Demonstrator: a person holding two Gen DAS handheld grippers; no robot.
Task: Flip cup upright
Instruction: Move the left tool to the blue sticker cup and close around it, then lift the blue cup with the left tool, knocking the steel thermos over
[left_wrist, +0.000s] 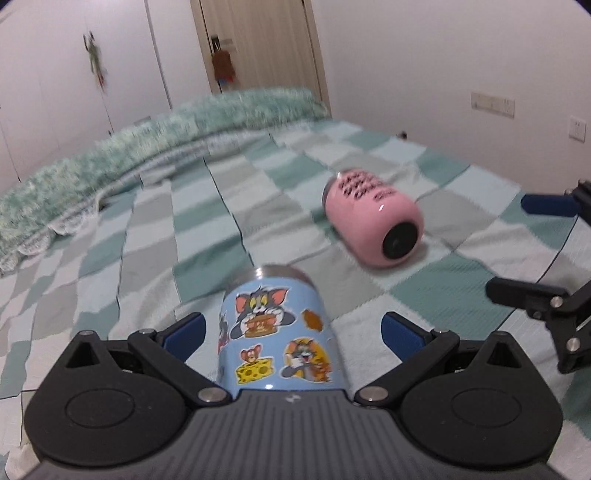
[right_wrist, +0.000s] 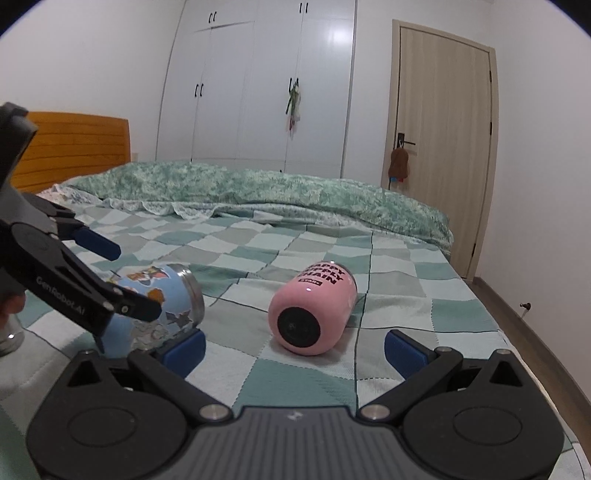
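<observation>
Left gripper (left_wrist: 293, 328) jaws wide, straddling blue cup (left_wrist: 277, 332), no grip. Right gripper (right_wrist: 295, 345) jaws wide, empty, pink cup (right_wrist: 314, 310) lying on bed (right_wrist: 406, 295).

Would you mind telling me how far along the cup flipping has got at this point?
Nothing is upright yet. The light blue cartoon-sticker cup lies on its side on the checked green bedspread, between the open left tongs, which do not yet grip it. The pink cup with black lettering also lies on its side ahead of the open right tongs, untouched. Still to do: gripping and turning upright.
</observation>
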